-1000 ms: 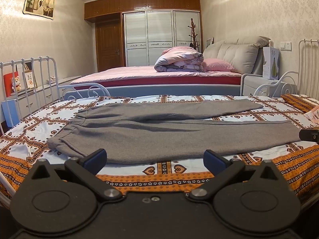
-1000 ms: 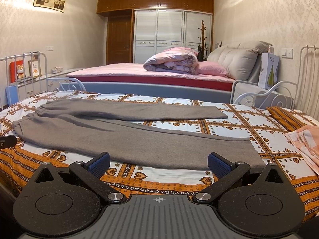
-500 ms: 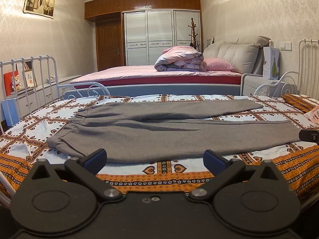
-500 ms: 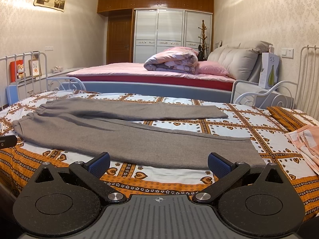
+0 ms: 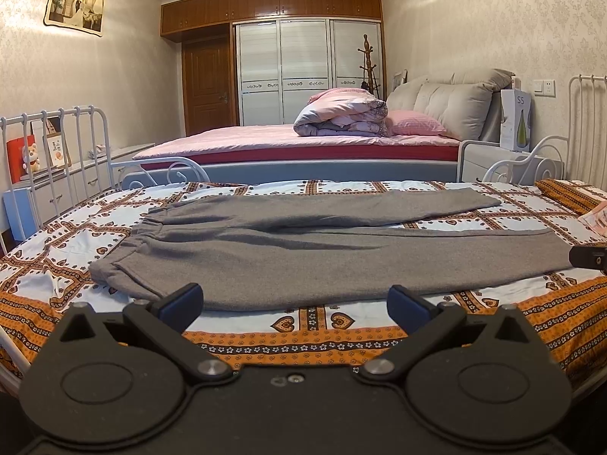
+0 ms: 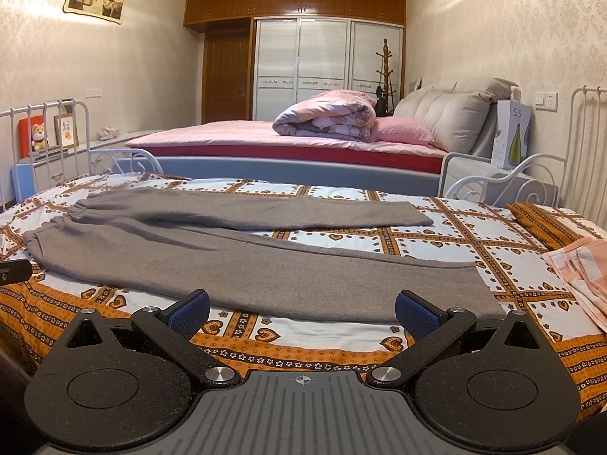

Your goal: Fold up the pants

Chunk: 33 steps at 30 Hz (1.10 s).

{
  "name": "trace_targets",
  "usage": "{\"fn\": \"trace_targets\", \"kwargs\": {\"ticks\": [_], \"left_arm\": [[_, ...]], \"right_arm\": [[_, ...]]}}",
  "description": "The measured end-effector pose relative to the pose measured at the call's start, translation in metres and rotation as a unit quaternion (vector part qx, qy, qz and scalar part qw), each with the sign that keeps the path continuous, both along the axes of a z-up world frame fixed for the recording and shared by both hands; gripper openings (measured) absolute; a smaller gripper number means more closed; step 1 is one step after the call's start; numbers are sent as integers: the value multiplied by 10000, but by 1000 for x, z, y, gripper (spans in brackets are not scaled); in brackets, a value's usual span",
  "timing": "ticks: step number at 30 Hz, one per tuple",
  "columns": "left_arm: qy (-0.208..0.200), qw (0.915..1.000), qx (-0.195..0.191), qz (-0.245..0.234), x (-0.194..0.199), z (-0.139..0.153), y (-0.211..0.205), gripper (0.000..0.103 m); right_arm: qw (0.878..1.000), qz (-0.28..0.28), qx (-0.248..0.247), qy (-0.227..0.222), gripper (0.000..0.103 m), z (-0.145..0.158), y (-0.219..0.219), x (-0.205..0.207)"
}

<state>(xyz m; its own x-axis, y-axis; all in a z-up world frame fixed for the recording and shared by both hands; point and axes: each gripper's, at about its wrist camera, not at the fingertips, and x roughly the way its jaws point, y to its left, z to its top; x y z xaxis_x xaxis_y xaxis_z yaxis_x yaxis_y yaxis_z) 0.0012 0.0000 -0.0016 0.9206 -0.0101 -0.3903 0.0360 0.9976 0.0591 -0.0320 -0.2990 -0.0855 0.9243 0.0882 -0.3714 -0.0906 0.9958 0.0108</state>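
Grey pants (image 5: 303, 258) lie flat on the patterned bedspread (image 5: 311, 318), waistband to the left, both legs stretched to the right and spread apart. They also show in the right wrist view (image 6: 235, 261). My left gripper (image 5: 296, 303) is open and empty, at the near bed edge in front of the waist end. My right gripper (image 6: 303, 309) is open and empty, at the near edge in front of the near leg's cuff. Each gripper's side shows in the other's view, the right one (image 5: 588, 258) and the left one (image 6: 13, 271).
White metal bed rails stand at the left (image 5: 57, 144) and right (image 6: 584, 144). Folded pink cloth (image 6: 584, 273) lies at the right on the bedspread. A second bed with a pink quilt (image 5: 341, 117) stands behind. A nightstand holds a white box (image 6: 510, 132).
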Motion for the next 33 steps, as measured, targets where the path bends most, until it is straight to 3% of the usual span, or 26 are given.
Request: {"fn": "trace_targets", "kwargs": {"ticks": [27, 33], "left_arm": [[32, 10000, 2, 2, 1, -1, 2, 97], [159, 9996, -161, 150, 6, 8, 12, 97]], "right_arm": [[10000, -3, 5, -18, 103, 1, 0, -1], [9998, 59, 173, -2, 103, 4, -4, -1]]}}
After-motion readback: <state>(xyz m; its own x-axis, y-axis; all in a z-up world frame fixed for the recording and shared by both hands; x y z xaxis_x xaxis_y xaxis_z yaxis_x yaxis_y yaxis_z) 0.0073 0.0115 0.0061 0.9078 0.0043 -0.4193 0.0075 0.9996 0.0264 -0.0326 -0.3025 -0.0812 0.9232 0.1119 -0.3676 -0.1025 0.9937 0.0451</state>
